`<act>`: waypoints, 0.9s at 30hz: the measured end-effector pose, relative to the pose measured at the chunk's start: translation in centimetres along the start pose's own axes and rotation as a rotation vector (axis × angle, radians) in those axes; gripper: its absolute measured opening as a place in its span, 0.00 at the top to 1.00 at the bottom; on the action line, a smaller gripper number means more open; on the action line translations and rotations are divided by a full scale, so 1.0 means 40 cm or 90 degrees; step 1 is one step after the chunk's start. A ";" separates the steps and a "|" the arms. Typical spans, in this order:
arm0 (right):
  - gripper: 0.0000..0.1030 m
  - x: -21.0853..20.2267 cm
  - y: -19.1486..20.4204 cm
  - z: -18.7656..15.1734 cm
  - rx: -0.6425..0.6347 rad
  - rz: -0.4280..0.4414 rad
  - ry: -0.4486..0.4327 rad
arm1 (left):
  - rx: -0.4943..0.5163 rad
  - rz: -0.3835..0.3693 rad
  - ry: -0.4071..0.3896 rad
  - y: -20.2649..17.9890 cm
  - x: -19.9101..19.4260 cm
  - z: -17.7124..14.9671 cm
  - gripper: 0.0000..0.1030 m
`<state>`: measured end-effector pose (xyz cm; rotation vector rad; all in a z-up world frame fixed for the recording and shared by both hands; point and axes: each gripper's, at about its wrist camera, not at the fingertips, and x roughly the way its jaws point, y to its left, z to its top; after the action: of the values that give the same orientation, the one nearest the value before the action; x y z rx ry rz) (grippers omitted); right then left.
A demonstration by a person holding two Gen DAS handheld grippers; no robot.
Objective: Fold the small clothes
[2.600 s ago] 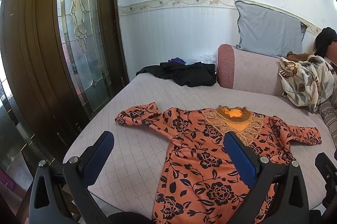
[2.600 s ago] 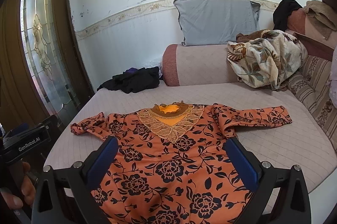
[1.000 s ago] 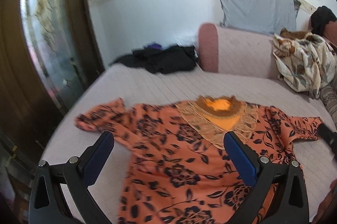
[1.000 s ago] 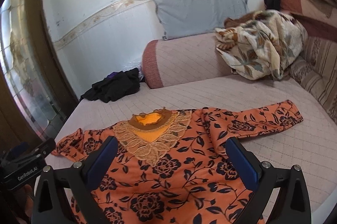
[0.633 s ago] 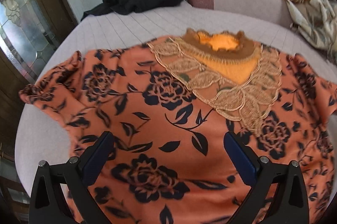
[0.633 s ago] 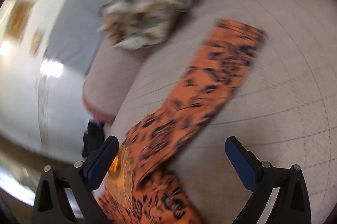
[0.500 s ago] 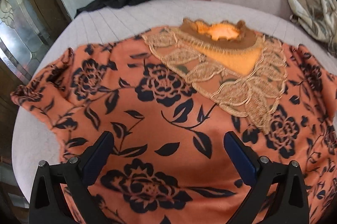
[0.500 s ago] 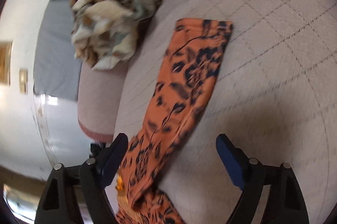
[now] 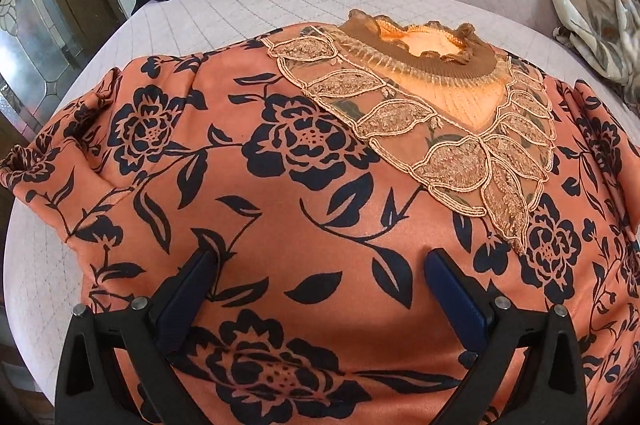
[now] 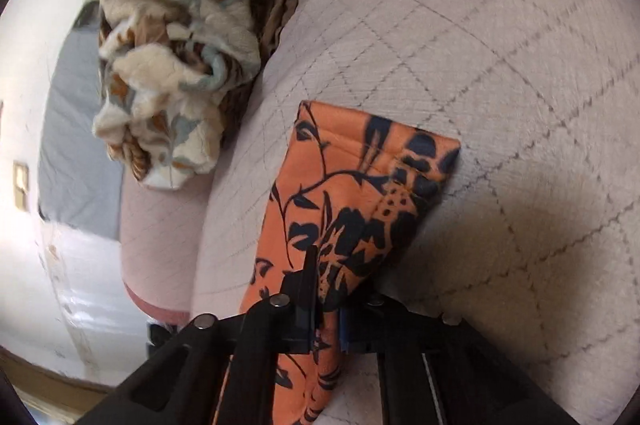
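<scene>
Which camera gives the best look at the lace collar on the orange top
The left wrist view: the lace collar lies whole and sharp across the orange top. The right wrist view shows none of it, only a sleeve pinched in the right tongs.

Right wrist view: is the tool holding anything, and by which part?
Yes. The right tool has just closed on the orange floral top's sleeve, gripping it a little back from the cuff. The left tool is open over the top's front, holding nothing.
</scene>
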<state>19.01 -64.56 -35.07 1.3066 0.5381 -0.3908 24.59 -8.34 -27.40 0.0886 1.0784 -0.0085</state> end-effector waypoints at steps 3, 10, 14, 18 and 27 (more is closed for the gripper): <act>0.93 -0.032 0.059 -0.015 -0.034 0.034 -0.026 | -0.002 -0.014 0.016 0.016 -0.009 0.015 0.00; 0.93 -0.160 0.331 -0.137 -0.178 0.228 -0.035 | -0.086 0.038 -0.058 0.125 -0.084 0.042 0.00; 0.93 -0.179 0.482 -0.284 -0.266 0.300 0.013 | -0.133 0.086 -0.108 0.213 -0.126 0.056 0.00; 0.93 -0.112 0.587 -0.478 -0.338 0.330 0.119 | -0.175 0.114 -0.114 0.281 -0.126 0.061 0.00; 0.02 0.100 0.618 -0.940 -0.467 0.282 0.460 | -0.223 0.154 -0.116 0.382 -0.109 0.068 0.00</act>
<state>30.34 -22.24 -23.95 0.7726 0.8598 0.6343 25.69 6.51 -21.22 -0.0960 0.8685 0.3828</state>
